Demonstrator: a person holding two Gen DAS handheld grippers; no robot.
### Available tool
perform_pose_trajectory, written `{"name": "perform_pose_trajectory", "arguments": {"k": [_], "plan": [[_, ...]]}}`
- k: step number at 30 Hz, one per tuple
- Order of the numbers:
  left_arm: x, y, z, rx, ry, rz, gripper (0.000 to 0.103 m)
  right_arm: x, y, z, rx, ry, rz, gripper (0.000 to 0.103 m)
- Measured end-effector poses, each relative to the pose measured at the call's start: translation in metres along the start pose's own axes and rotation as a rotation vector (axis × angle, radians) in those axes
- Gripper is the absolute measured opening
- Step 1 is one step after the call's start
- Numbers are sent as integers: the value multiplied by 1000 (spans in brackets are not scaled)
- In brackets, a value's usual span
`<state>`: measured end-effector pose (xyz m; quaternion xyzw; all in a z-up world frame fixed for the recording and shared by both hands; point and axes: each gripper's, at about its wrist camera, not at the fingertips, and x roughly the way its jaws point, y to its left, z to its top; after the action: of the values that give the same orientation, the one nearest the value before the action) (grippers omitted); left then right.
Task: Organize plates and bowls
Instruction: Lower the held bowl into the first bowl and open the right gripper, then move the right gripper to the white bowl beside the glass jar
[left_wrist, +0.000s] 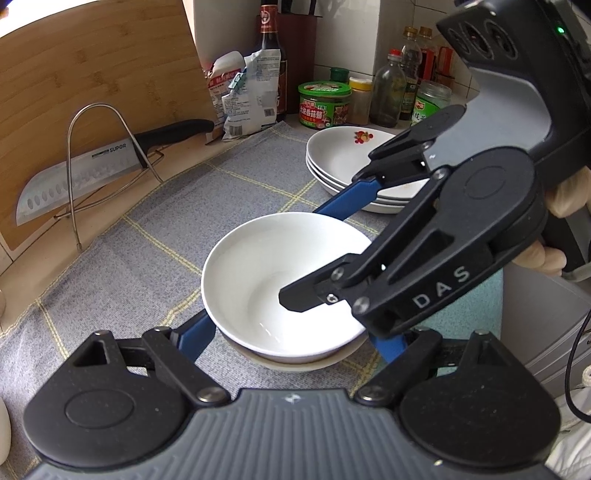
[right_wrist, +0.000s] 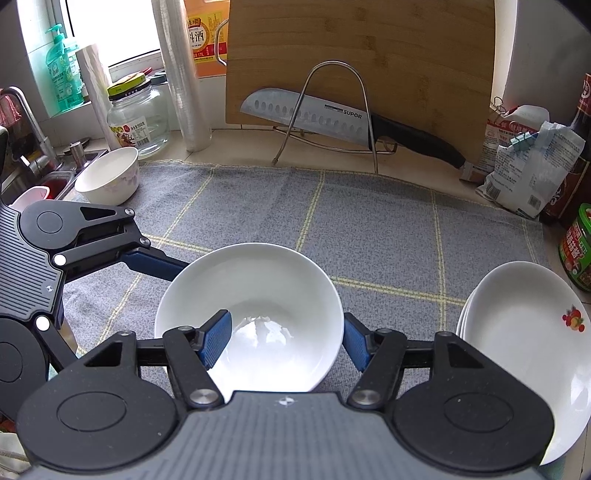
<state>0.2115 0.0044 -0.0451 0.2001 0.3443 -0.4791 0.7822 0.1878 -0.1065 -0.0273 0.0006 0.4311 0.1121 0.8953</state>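
1. Only the right wrist view shows the sink side: a flowered bowl (right_wrist: 108, 176) at the edge of the grey checked mat (right_wrist: 369, 229), a glass jar (right_wrist: 138, 118), a green soap bottle (right_wrist: 62, 70) and an orange-labelled jug (right_wrist: 201, 35).
2. Only the left wrist view shows the condiment corner with a green-lidded jar (left_wrist: 324, 104) and several bottles, and a second, cream bowl (left_wrist: 295, 363) just under the white bowl (left_wrist: 284, 284).
3. The white bowl sits on the mat, left of the stack of plates (left_wrist: 354, 166); the top plate carries a small fruit print.
4. The right gripper (right_wrist: 284, 341) has its fingers apart across the bowl's near wall: the left blue pad (right_wrist: 214, 341) is inside the bowl, the right one outside the rim. I cannot tell whether either presses the wall.
5. The left gripper (left_wrist: 295, 334) is spread wide, its blue fingers (left_wrist: 195, 334) passing either side of the bowls; contact cannot be judged.
6. "DAS" is printed on the right gripper's arm in the left view. The knife (right_wrist: 314, 116), resting in a wire stand (right_wrist: 332, 110) against the bamboo cutting board (right_wrist: 369, 48), reads "SUPOR".
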Motion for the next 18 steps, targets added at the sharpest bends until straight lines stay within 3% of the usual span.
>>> {"name": "perform_pose_trajectory", "arguments": {"k": [3,10,18], "plan": [[-2,-1,-1,1,-2,11,91,-5,3,-1,-14,-23,-23,92],[-17,-2,-5,-33,-18,50,94,-18,0,-5,7,-53,-33,102],[-55,7,-21,-202,-48,232,95,-33,8,-6,-41,-121,-35,103]]}}
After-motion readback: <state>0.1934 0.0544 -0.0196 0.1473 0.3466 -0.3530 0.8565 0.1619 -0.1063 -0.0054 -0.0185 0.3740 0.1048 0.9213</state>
